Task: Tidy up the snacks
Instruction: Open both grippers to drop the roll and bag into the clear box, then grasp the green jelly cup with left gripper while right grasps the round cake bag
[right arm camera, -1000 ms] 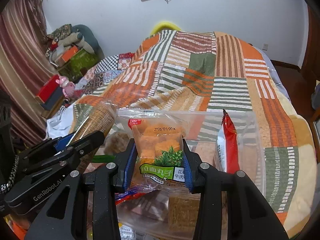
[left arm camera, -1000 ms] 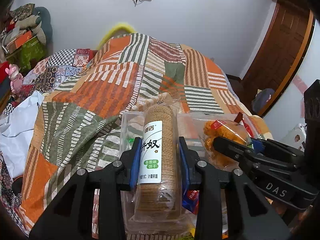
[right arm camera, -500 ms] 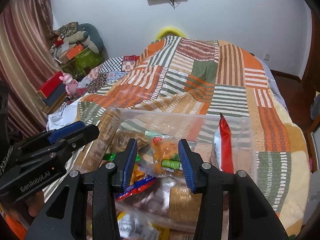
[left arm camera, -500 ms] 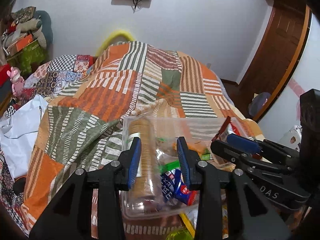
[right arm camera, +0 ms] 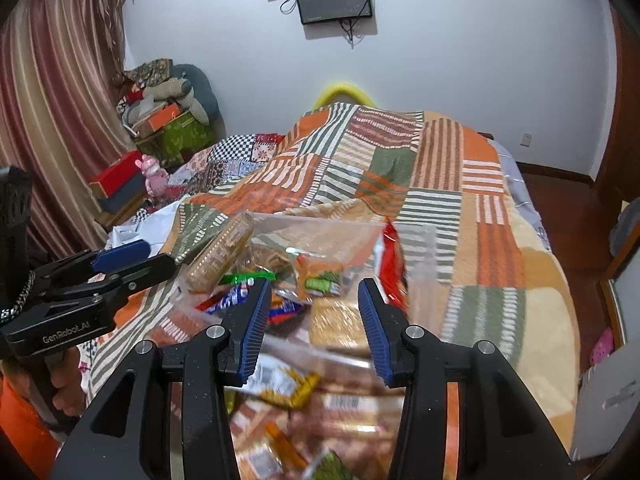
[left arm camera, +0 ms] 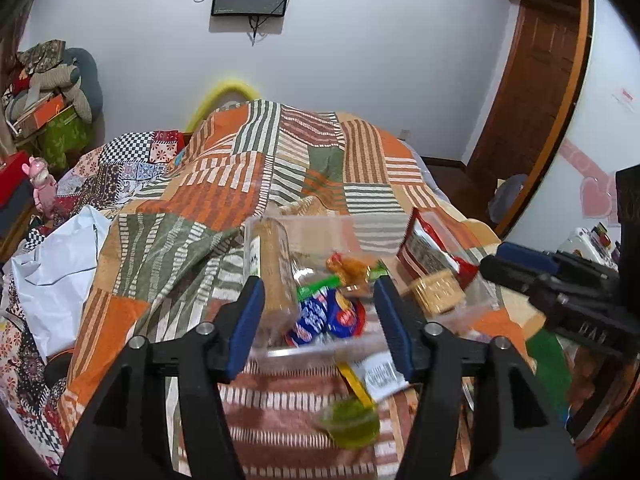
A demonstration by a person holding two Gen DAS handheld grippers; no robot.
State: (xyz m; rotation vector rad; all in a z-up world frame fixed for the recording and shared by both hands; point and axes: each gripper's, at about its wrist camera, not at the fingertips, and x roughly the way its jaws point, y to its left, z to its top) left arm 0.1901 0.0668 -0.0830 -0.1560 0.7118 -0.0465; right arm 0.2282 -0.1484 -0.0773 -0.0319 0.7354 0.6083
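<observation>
Two grippers hang above a clear bin on a patchwork quilt. Left gripper: jaws spread, nothing between the pads; they have just been opening. Right gripper: jaws also apart and empty, likewise just opening, though narrower than the left.

Bin contents, from the left wrist view:
- biscuit roll, standing tilted against the bin's left wall
- orange snack bag, lying mid-bin on top of the pile
- green wrapper just beside the roll
- blue-and-red packets at the near wall
- red pouch, leaning against the right wall
- cracker pack under the pouch's lower end

Right wrist view confirms the same: roll at left, orange bag centre, red pouch at right.

Loose items lie on the quilt in front of the bin: a green cup-like piece, blurred, and a white label packet. More packets are strewn below the right gripper, too blurred to identify.

A hand grips the left gripper's handle at the left edge of the right view.
</observation>
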